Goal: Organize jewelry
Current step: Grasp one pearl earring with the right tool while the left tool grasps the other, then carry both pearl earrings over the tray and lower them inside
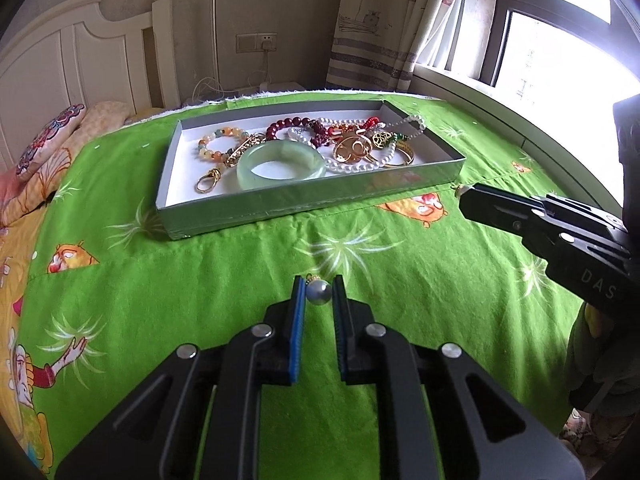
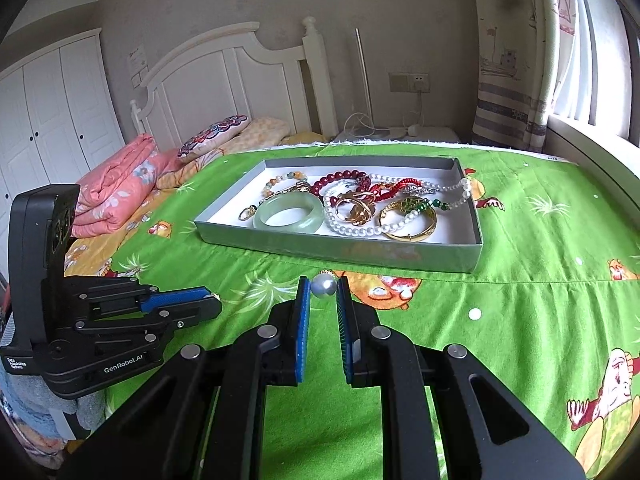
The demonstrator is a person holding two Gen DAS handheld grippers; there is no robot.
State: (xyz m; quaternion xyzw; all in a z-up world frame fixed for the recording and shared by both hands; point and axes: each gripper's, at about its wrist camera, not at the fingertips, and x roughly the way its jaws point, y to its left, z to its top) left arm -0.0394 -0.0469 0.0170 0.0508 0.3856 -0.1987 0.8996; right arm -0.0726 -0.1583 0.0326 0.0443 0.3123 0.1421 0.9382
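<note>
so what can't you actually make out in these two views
- Left wrist view: the small pearl bead with a gold cap sits between the left gripper fingers; its underside is hidden.
- Right wrist view: a second pearl bead between the right gripper fingers; its clasp is too small to read.
- Grey cardboard tray: the near wall hides the tray floor just behind it.
- Tangled bead strands: overlapping, so they cannot be counted.
</note>
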